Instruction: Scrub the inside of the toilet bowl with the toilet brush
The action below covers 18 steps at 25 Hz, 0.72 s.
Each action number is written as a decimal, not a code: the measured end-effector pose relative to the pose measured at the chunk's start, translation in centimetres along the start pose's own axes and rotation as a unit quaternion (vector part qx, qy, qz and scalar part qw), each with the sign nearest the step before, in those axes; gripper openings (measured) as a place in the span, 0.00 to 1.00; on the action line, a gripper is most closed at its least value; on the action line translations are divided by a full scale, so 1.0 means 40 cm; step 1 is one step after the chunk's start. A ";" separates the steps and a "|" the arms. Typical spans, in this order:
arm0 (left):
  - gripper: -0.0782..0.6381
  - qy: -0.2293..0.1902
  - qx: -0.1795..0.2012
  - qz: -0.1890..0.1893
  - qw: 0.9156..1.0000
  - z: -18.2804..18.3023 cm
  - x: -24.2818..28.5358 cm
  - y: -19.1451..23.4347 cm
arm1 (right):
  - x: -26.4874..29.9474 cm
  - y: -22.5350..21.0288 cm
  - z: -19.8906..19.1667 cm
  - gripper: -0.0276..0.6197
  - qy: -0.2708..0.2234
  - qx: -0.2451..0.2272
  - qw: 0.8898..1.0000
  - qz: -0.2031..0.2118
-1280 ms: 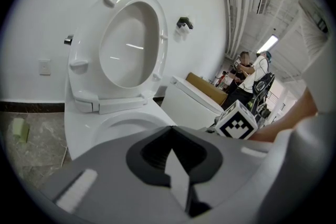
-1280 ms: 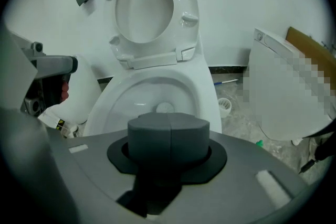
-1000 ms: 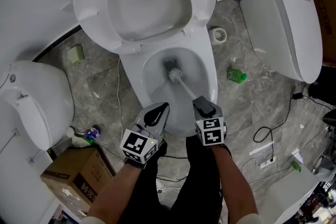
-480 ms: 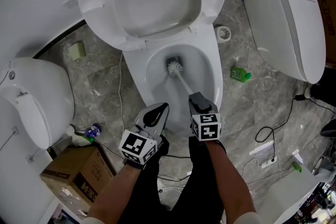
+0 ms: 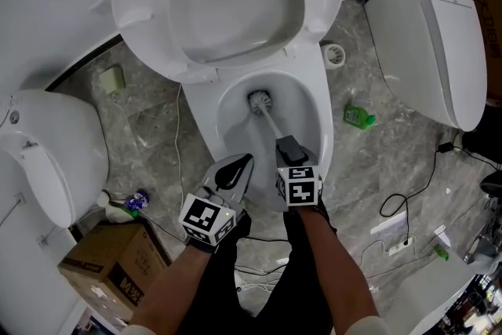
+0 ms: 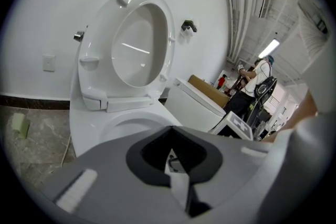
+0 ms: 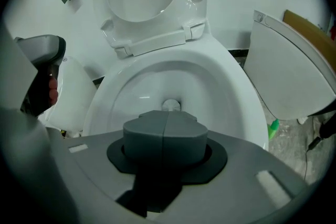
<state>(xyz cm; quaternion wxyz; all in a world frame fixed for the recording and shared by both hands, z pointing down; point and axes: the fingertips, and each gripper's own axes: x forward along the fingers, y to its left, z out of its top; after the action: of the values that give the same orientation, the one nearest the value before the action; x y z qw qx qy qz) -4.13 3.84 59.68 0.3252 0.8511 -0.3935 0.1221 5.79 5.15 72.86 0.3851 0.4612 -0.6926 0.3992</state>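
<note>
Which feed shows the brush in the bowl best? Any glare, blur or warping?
Head view: evenly lit and sharp, toilet brush clear in the toilet bowl, only soft sheen. Right gripper view: fisheye, dark corners, own jaws soft and hiding the brush handle. Left gripper view: same warping, jaws blurred, raised lid carries a glare streak.

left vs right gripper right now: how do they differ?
The right gripper clamps the toilet brush by its handle; the left gripper holds nothing. The right gripper reaches over the toilet bowl; the left gripper sits back by its near rim. Both have their jaws together.
</note>
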 end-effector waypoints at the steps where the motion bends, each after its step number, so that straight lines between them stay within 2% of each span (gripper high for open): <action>1: 0.11 -0.001 0.000 -0.001 1.000 0.000 0.004 0.001 | 0.004 0.001 0.002 0.30 -0.001 0.004 1.000 -0.001; 14: 0.11 0.000 -0.001 -0.004 1.000 -0.002 0.035 0.025 | 0.071 -0.013 0.031 0.29 0.003 0.028 0.999 -0.014; 16: 0.11 -0.001 -0.001 -0.003 1.000 -0.001 0.037 0.028 | 0.078 -0.016 0.030 0.29 0.003 0.048 0.999 -0.010; 18: 0.11 -0.001 -0.001 -0.001 1.000 -0.003 0.036 0.031 | 0.084 -0.025 0.026 0.29 0.002 0.100 0.995 0.000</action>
<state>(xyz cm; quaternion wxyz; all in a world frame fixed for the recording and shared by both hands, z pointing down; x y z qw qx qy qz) -4.09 2.45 61.00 0.3265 0.8513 -0.3927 0.1207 5.62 2.82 75.69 0.3383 0.4962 -0.6482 0.4681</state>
